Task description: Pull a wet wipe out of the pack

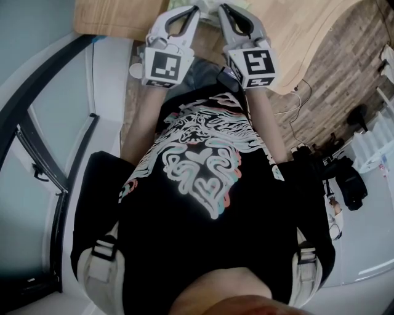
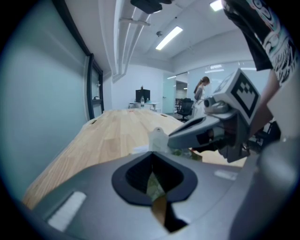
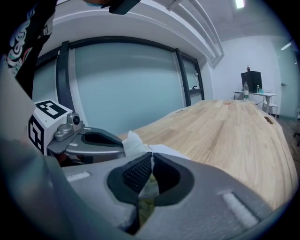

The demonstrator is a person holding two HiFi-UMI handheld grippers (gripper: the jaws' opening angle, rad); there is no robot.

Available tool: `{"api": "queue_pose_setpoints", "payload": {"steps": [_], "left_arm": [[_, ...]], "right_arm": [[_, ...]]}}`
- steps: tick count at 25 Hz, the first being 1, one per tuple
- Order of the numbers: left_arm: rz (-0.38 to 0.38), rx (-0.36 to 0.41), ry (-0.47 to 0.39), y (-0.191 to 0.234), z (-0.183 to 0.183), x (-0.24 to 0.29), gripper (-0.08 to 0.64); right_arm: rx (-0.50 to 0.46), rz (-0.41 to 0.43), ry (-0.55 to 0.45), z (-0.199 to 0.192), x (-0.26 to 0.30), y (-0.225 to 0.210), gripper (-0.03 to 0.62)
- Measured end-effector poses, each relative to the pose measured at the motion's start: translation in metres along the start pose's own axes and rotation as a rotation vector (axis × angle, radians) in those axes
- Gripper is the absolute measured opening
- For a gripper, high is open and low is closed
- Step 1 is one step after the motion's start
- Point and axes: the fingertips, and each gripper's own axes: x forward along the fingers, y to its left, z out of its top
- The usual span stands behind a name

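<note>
Wet wipe [image 3: 132,142] stood as a white tuft at 11 o'clock of the right gripper [image 3: 151,155], whose jaws grasped it. The left gripper [image 2: 151,153] jaws were clenched together just beside it. The green pack [image 2: 186,153] lay beneath, on the wooden table [image 3: 225,136].

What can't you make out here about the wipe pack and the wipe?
- Pack: absent from the head view, past its top edge beyond the left gripper and right gripper; the gripper views show only a greenish sliver behind the fingers.
- Wet wipe: only a white tuft shows; the right gripper covers the rest.
- Pack's label: unreadable, too little shows.
</note>
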Motion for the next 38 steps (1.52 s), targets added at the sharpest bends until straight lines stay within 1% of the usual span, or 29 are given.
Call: {"api": "queue_pose_setpoints", "payload": {"steps": [16, 27, 38], "left_arm": [[-0.009, 0.008, 0.003, -0.0009, 0.002, 0.0015, -0.011], [0.017, -0.003, 0.002, 0.0084, 0.0056, -0.0007, -0.011], [0.019, -0.005, 0.018, 0.0084, -0.0002, -0.0009, -0.011]], "right_arm": [[0.009, 0.016, 0.006, 0.0001, -0.0045, 0.0025, 0.005], [0.009, 0.02, 0.007, -0.0015, -0.0055, -0.0002, 0.005], [0.013, 0.013, 0.0, -0.0033, -0.0077, -0.0034, 0.005]]}}
